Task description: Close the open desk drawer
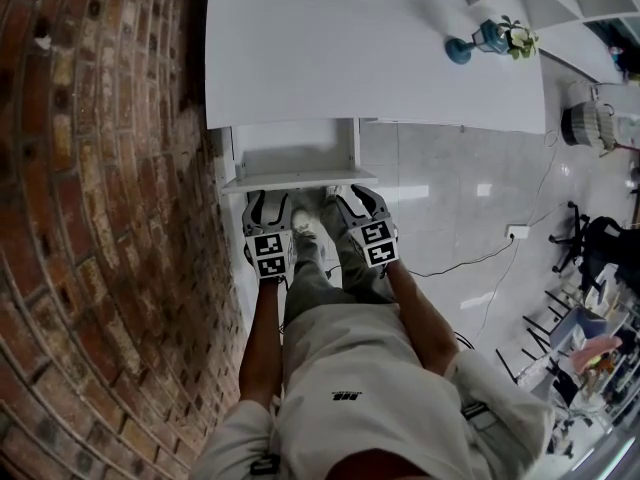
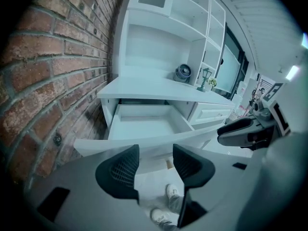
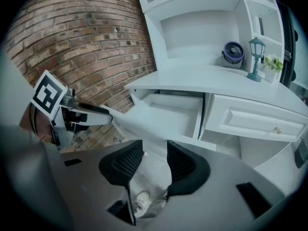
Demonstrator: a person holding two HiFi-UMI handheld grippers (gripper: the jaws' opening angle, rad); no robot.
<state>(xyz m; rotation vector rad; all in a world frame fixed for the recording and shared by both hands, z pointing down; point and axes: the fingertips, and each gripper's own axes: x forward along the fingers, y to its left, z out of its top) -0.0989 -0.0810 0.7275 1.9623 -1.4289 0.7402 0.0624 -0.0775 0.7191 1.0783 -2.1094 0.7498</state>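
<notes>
The white desk (image 1: 380, 58) has its left drawer (image 1: 292, 156) pulled out, and the inside looks empty. In the head view my left gripper (image 1: 270, 204) and right gripper (image 1: 353, 200) hang side by side just in front of the drawer's front panel (image 1: 290, 180), a little below it, not touching it. The left gripper view looks over the front panel (image 2: 144, 141) into the drawer (image 2: 144, 121); my left gripper (image 2: 154, 154) is open and holds nothing. In the right gripper view my right gripper (image 3: 155, 159) is open too, with the drawer (image 3: 168, 114) ahead and slightly left.
A brick wall (image 1: 90, 218) runs close along the left. Beside the open drawer is a closed drawer (image 3: 255, 121). A blue fan (image 3: 233, 54), a small lantern (image 3: 256, 57) and a plant (image 3: 273, 64) stand on the desk. My legs and shoes (image 1: 305, 230) are under the grippers. A cable and socket (image 1: 515, 233) lie on the tiled floor to the right.
</notes>
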